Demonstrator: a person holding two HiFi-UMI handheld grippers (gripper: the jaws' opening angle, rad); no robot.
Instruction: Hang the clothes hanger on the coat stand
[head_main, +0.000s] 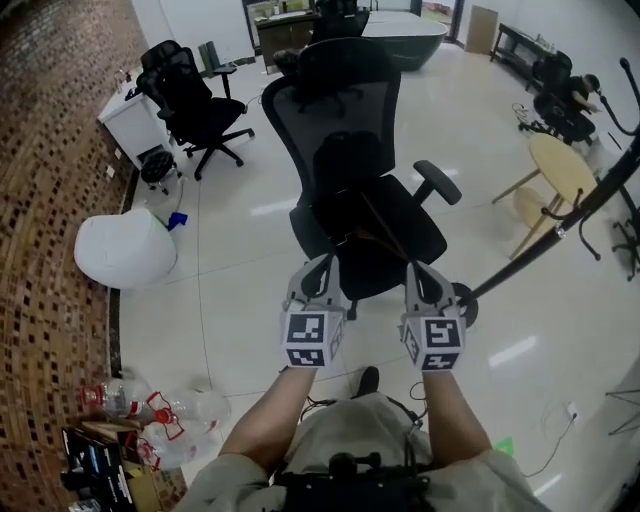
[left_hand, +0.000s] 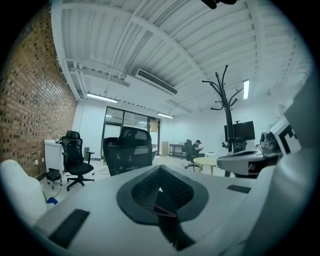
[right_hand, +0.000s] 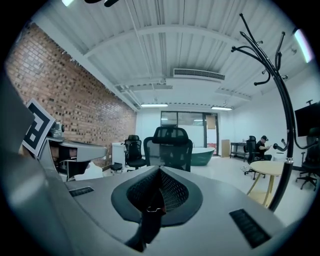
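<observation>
Thin dark-brown clothes hanger is what I have to carry, and it lies low over the seat of the biggest thing before me, the black mesh office chair; the seat serves it as a rest, I judge, at a height my arms can reach. Next in size is the tall black metal coat stand with curved hooks at its top; it rises at my right, its foot just beside the chair, its hooks well apart from the hanger, so they are out of reach until I lift and turn that way. My left gripper and right gripper are side by side over the seat's near edge, both pointing forward; I take this to be so that each has one end of the hanger and it rides level. My left fingers are pressed together, with a thin reddish-brown sliver nipped in the slit between them; my right fingers are likewise closed, on a dark strip with a small metal loop; both pieces I judge to be parts of the hanger, though the head view is too dark to show the contact. The hanger thus runs between my two pairs of fingers, its slim bar slanting away across the seat.
</observation>
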